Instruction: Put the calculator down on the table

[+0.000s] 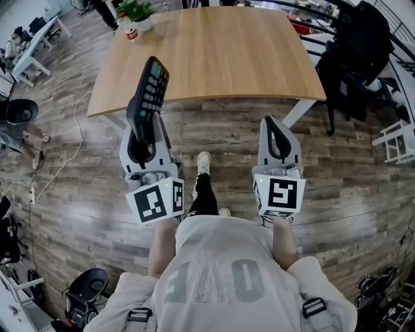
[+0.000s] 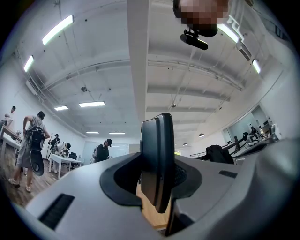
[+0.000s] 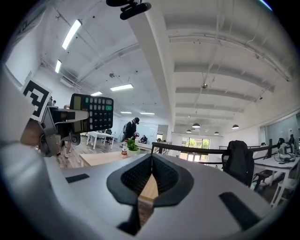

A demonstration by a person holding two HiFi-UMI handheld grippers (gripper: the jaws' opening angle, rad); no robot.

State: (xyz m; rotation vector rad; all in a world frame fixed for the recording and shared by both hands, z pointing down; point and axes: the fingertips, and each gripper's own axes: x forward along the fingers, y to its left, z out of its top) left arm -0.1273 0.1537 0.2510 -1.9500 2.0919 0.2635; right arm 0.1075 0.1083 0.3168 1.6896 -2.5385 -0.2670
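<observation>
I am clamping the calculator (image 1: 149, 91) upright in my left gripper (image 1: 146, 130), keeping it clear of the wooden table (image 1: 220, 52) at upper centre until set-down, my right gripper (image 1: 279, 133) clenched empty.

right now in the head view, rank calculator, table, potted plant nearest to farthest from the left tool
1. calculator, held in the left tool
2. table, near edge just ahead
3. potted plant, table's far left corner

The calculator (image 1: 150, 87) hides its lower end between the jaws of the left gripper (image 1: 144, 133); the left gripper view shows it edge-on, keys unseen. The label on the bottle (image 1: 131, 34) is too small to read
</observation>
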